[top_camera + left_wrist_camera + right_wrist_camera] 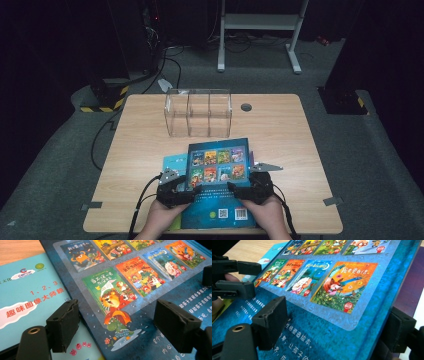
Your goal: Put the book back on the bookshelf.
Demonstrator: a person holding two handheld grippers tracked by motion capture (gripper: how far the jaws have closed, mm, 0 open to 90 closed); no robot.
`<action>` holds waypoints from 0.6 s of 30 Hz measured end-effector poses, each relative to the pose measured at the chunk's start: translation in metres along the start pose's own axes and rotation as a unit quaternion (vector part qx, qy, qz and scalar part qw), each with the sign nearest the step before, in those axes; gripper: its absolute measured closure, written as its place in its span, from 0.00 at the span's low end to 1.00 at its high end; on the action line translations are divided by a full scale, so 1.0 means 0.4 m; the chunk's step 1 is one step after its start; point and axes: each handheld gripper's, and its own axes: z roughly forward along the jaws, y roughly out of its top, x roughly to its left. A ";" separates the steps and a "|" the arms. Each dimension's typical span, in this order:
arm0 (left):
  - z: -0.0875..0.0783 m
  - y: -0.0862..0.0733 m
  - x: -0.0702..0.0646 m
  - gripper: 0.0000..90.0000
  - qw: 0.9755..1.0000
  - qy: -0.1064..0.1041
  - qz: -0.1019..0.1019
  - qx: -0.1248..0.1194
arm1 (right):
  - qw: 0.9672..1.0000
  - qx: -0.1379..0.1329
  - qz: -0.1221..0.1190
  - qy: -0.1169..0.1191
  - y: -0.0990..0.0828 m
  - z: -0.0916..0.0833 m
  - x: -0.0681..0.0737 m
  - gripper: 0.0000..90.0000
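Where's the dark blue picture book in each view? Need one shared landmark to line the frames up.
High view: the dark blue book lies at the near edge of the table, between the two hands.
Left gripper view: the same cover runs from top centre to lower right, on top of a light blue book.
Right gripper view: it spans the frame.
Shared landmark: the grid of small cover pictures.

Clear box [198, 120] blocks the far side, seemingly leaving both flanks open
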 end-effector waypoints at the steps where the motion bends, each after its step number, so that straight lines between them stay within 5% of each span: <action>1: 0.000 0.000 0.000 0.23 1.000 0.000 0.000 0.000 | 1.000 0.000 0.000 0.000 0.000 0.000 0.000 0.20; 18: 0.000 -0.002 0.004 0.22 1.000 -0.003 0.001 -0.004 | 0.999 -0.035 -0.009 0.005 -0.008 -0.041 -0.008 0.45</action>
